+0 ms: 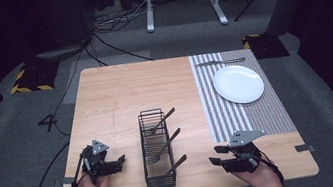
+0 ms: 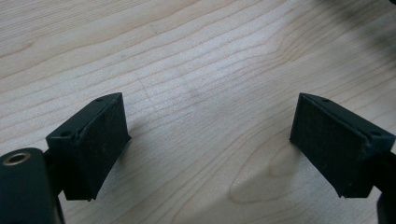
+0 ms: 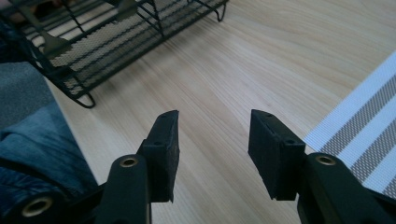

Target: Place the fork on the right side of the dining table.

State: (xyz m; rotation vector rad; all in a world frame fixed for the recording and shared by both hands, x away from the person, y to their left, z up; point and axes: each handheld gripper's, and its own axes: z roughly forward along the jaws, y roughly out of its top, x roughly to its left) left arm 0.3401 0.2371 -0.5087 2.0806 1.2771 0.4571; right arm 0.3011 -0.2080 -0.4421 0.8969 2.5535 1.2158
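A wooden table [image 1: 119, 96] is seen from above, with a black wire basket [image 1: 156, 148] standing near its front edge, between the two claws. Three dark utensils lie in the basket, one per compartment, handles propped up over the right-hand rim so they can be pinched from that side. The farthest is a fork [image 1: 161, 120], the middle one [image 1: 163, 147] is also fork-like, and the nearest [image 1: 176, 165] has its head hidden by the mesh.

The right gripper [image 1: 217, 161] is held just right of the basket, aimed towards the nearest handle. Its jaws are parted about halfway with nothing between them, only bare wood and a corner of the striped placemat [image 3: 369, 126] ahead in the right gripper view. It is judged to be readied for a thin handle.

The left gripper [image 1: 120, 160] rests low on the tabletop, left of the basket, jaws wide apart and empty, apparently parked.

Beyond the right gripper, a white plate [image 1: 238, 83] sits on the placemat, with a knife-like utensil [image 1: 220, 62] behind it, suggesting a place setting.
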